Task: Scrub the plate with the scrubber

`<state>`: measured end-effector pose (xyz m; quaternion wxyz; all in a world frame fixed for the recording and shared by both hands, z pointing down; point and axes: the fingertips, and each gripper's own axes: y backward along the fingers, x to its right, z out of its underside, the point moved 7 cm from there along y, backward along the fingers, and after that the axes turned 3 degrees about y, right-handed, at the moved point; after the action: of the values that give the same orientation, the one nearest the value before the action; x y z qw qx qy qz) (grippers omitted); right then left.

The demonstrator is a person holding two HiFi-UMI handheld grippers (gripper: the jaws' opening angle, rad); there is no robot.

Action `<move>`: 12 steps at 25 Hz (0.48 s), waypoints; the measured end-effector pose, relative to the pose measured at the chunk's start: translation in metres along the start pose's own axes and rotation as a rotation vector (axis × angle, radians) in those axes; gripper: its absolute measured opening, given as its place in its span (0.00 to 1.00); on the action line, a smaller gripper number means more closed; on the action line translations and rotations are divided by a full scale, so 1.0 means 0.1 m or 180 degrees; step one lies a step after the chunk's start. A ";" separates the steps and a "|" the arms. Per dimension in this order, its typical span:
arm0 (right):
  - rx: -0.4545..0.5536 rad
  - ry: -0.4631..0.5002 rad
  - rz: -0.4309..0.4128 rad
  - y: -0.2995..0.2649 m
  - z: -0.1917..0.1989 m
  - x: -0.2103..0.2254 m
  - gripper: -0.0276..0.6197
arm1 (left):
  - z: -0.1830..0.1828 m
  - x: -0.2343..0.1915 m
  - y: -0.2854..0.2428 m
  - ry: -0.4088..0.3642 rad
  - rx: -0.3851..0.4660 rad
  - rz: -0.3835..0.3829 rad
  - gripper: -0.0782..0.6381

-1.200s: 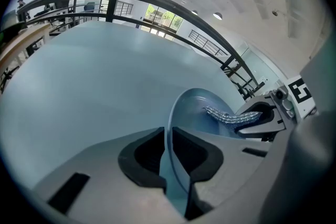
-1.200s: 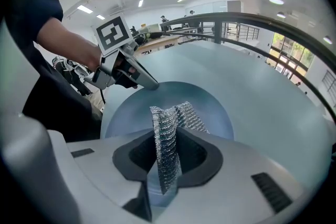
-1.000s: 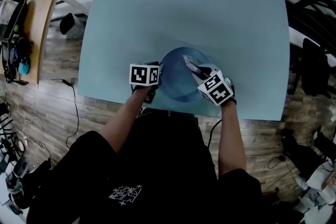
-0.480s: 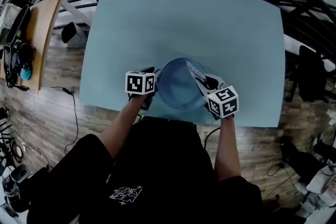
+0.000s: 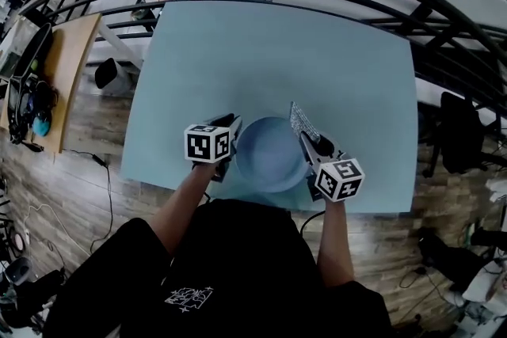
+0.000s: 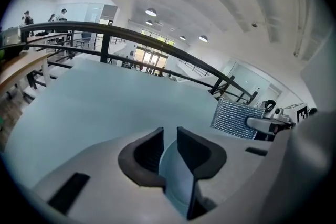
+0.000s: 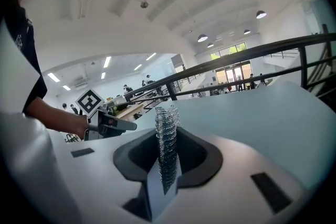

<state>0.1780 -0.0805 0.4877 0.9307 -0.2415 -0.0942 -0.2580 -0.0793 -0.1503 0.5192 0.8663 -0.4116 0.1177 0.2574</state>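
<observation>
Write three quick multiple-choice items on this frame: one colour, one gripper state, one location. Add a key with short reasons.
1. What colour is the plate?
A. red
B. black
C. light blue

2. What state is the left gripper in?
A. shut on the plate's rim
B. open with nothing between its jaws
C. out of every view

3. Where is the scrubber?
A. lying flat in the plate
B. clamped in the right gripper
C. clamped in the left gripper

Key:
1 C: the head view shows a pale blue dish, close to the table's own tint.
2 A: the left gripper view shows the blue rim filling the gap between its pads. Its jaws have just been closing on it.
3 B: the right gripper view shows the silver mesh standing upright between that gripper's jaws.
</observation>
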 end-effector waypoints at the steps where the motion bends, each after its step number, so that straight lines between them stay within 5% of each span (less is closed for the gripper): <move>1: 0.0049 0.0004 0.0021 0.03 -0.04 -0.02 0.17 | -0.05 0.05 0.04 -0.0029 0.0068 0.0007 0.22; 12: 0.0584 0.0154 0.0224 0.24 -0.57 -0.16 0.17 | -0.63 0.44 0.45 -0.0386 0.0716 0.0216 0.15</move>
<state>0.1797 -0.0838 0.4235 0.9594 -0.1522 -0.0865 -0.2212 -0.0665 -0.1602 0.4320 0.9033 -0.2913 0.1071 0.2961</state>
